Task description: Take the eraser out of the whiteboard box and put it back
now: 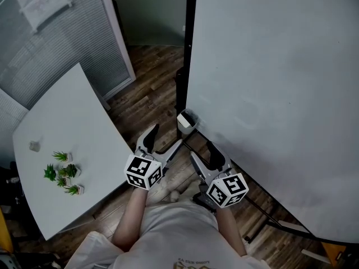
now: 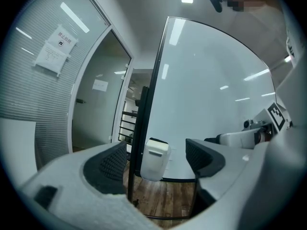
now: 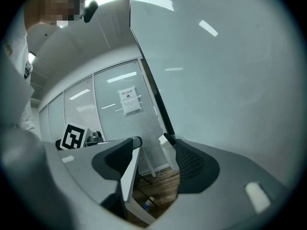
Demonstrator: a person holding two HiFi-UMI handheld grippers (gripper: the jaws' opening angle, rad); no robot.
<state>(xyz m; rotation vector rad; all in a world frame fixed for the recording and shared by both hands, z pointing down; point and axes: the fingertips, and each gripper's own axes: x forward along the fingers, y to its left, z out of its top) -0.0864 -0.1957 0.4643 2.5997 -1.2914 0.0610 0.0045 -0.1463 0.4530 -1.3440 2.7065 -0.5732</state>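
Left gripper view, white whiteboard box [image 2: 154,159], dark-topped

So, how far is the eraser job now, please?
Nothing looks done yet, or a round is finished; I cannot tell. The left gripper and right gripper are both open and empty, near the whiteboard box, whose top shows something dark, probably the eraser. To do: grasp it, lift it out, put it back.

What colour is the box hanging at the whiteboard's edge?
White; the box shows best in the left gripper view.
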